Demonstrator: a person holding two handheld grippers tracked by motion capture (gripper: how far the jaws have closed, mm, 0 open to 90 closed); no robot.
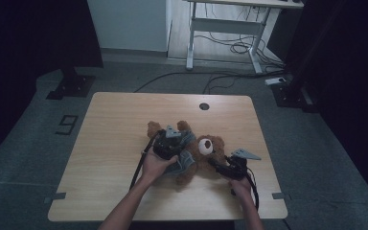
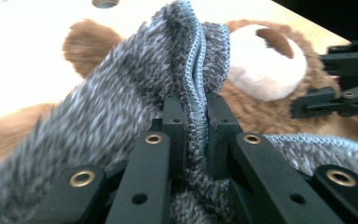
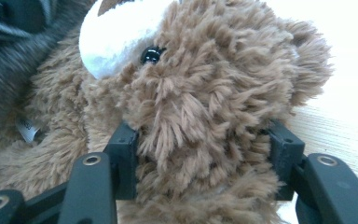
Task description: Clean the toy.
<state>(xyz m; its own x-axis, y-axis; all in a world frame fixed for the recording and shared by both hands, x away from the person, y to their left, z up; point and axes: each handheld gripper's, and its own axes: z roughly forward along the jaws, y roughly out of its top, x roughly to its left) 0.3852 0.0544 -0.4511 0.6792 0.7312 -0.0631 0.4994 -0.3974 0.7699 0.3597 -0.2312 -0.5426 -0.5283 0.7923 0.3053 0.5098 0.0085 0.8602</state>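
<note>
Left gripper (image 2: 196,126) pinches grey garment (image 2: 121,107), bear's (image 3: 205,107) body probably hidden beneath

- We see the grey knit garment (image 2: 121,107) covering the teddy bear's (image 3: 205,107) body, cut off at the left gripper view's bottom edge.
- The bear's second eye stays hidden from us.

A light wooden surface (image 1: 124,124) with rounded corners and a round cable hole (image 1: 204,106) near its far edge stands on grey floor (image 1: 24,143). At the top of the frame a white-legged desk (image 1: 230,24) stands over tangled black cables (image 1: 235,48). Dark curtains (image 1: 28,33) fill the upper left and right. A "9" (image 1: 66,124) is marked on the floor at left. Light is dim.
</note>
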